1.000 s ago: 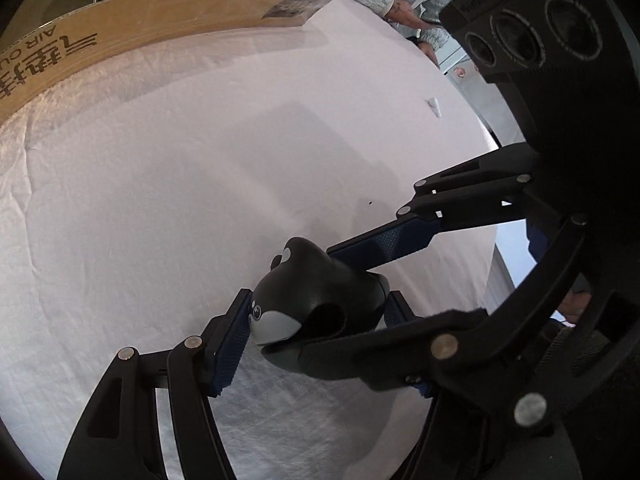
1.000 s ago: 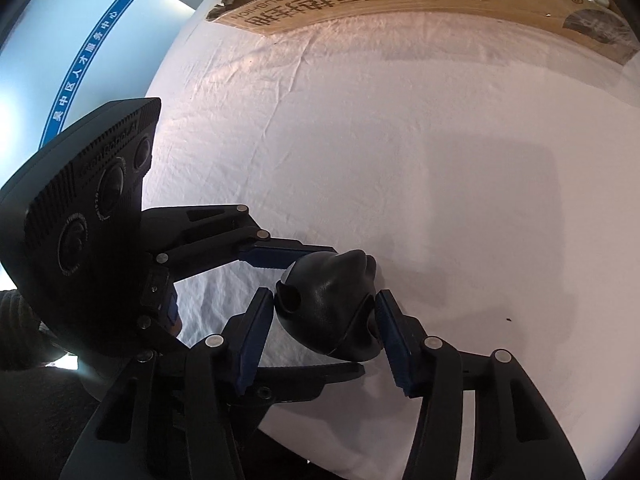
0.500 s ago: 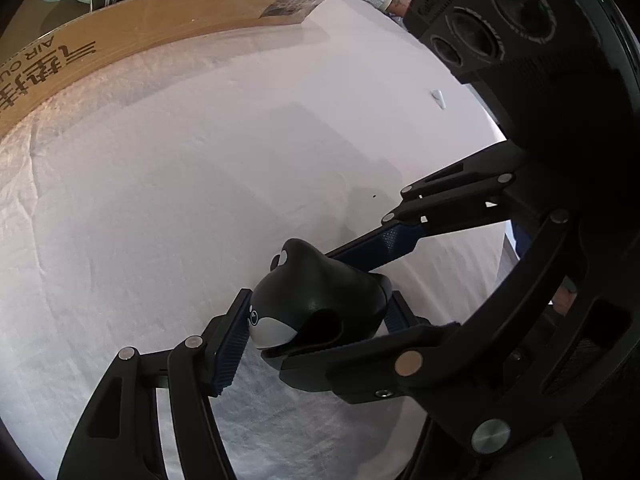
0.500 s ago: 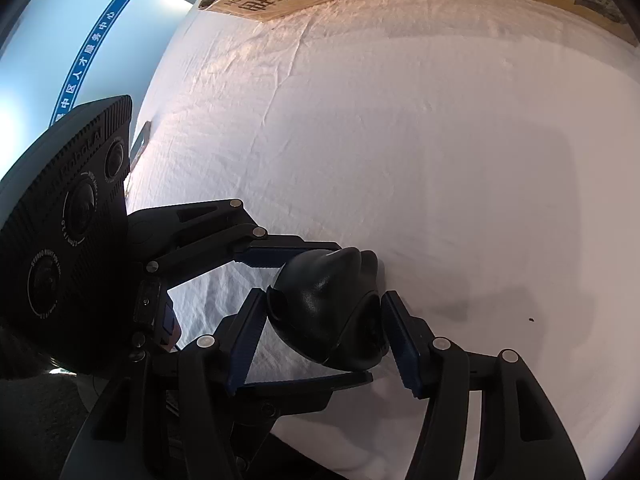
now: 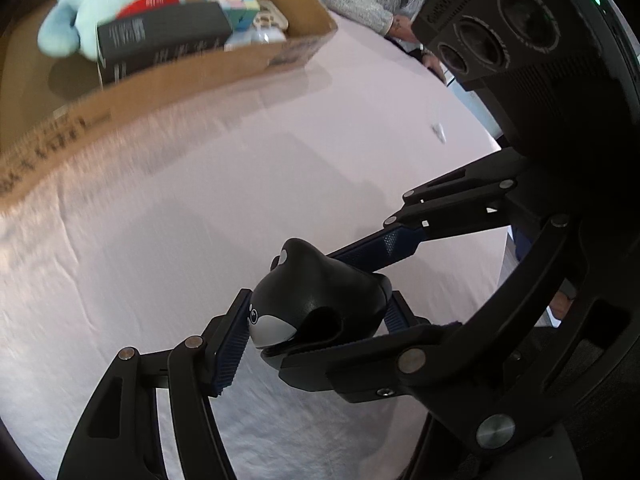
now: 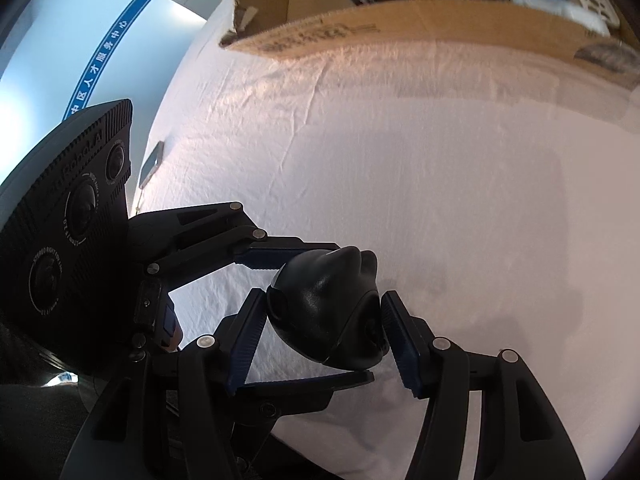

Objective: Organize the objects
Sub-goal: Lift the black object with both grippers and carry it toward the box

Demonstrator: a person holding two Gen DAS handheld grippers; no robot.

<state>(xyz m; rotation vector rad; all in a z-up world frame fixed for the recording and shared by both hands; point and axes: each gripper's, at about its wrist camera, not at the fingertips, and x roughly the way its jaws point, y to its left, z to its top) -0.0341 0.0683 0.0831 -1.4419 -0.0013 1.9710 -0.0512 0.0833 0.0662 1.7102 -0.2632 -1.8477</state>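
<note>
- Left gripper: pads are pressing both flanks of the orca toy; it is clamped narrow on the toy, head pointing to its left.
- Right gripper: pads are closing on the same orca toy from the opposite side, touching left and right. Both grippers are gripping one toy, held above the cloth.
- Box is sitting ahead of both grippers, well apart; it is holding a blue plush, a dark carton and a cube.
- Risk: two crossed grips on a smooth rounded shell; if the hands are pulling unevenly, the toy is likely to twist and squirt out.
- Risk: left view is blurring, suggesting fast motion; a rushed release could be dropping the toy short of the box, or onto its wall.
</note>
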